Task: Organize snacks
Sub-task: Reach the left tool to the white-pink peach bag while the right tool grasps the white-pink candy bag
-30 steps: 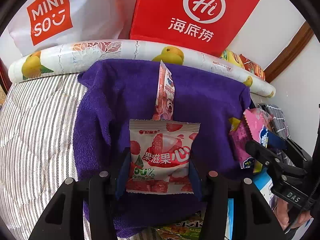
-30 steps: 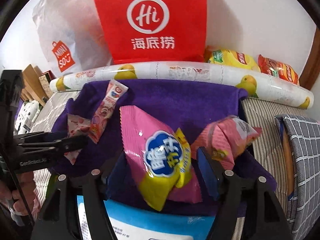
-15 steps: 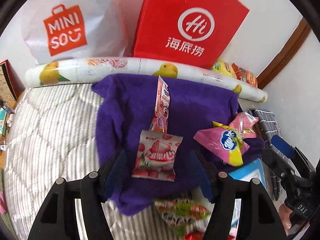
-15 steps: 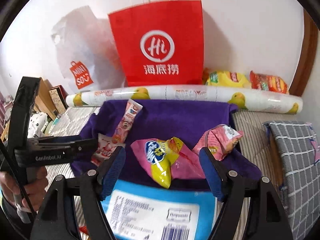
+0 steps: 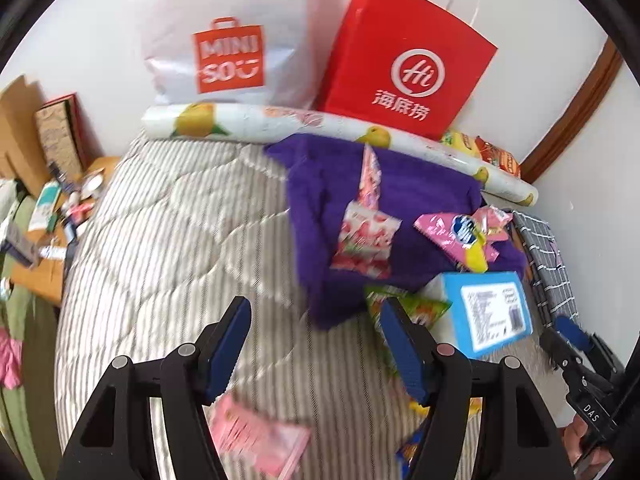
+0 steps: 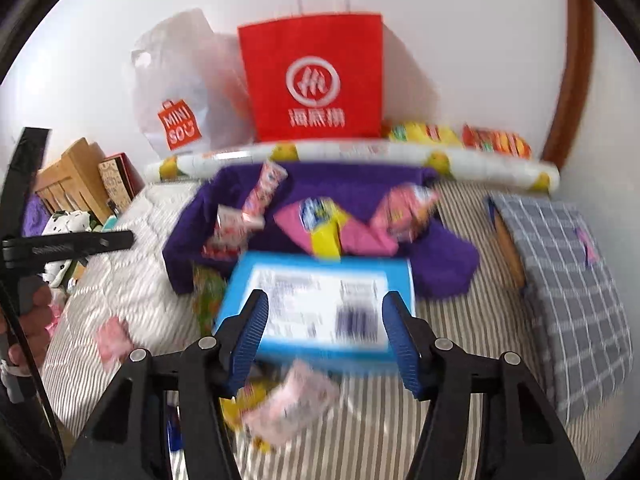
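Both grippers have pulled back from the purple towel (image 5: pixel 320 204) since a second ago. The left gripper (image 5: pixel 316 330), then flanking the strawberry packet (image 5: pixel 366 240), now hangs spread and empty at 6 o'clock. The right gripper (image 6: pixel 324 330), jaws just narrowing yet still apart with nothing between them, has left the pink-and-yellow packet (image 6: pixel 320 224) on the towel at 12 o'clock beside another pink packet (image 6: pixel 408 212). A blue box (image 6: pixel 320 300) lies just below the towel. The striped quilt (image 5: pixel 168 248) spreads toward 9 o'clock; a red paper bag (image 5: pixel 404 64) and white shopping bag (image 5: pixel 228 40) lean on the wall.
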`<state>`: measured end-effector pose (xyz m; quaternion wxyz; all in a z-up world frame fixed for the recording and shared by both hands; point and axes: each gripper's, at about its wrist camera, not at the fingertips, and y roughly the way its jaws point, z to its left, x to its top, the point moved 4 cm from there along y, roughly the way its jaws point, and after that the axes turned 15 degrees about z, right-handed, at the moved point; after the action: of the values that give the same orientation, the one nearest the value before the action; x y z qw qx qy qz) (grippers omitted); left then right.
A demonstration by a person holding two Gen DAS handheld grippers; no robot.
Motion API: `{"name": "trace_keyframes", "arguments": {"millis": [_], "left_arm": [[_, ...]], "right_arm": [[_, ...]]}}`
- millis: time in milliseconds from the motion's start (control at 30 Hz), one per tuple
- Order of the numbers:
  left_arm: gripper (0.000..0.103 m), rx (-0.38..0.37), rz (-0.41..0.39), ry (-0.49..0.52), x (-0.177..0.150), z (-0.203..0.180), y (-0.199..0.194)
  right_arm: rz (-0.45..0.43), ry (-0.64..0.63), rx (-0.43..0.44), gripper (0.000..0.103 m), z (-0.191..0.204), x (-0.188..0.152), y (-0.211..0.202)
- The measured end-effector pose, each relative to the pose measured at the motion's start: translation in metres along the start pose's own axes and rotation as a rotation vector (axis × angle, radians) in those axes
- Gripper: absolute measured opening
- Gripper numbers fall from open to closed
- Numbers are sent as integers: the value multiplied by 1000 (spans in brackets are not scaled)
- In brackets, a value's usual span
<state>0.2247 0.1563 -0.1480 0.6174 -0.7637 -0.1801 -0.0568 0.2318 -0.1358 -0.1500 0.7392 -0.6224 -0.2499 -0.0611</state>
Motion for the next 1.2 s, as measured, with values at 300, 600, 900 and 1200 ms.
{"name": "trace_keyframes", "arguments": {"millis": [300, 600, 900, 1200], "left_arm": [[65, 5, 15, -56, -43, 32, 2], [65, 16, 21, -90, -79, 59, 3], [65, 19, 23, -84, -90, 64, 3], [65, 21, 10, -75, -96, 59, 2]], "right_arm": [[81, 129, 61, 58, -14, -47, 22], [135, 248, 154, 58, -12, -62, 54], [159, 279, 122, 59, -6, -58, 77], [143, 109, -7, 46, -6, -70, 67]]}}
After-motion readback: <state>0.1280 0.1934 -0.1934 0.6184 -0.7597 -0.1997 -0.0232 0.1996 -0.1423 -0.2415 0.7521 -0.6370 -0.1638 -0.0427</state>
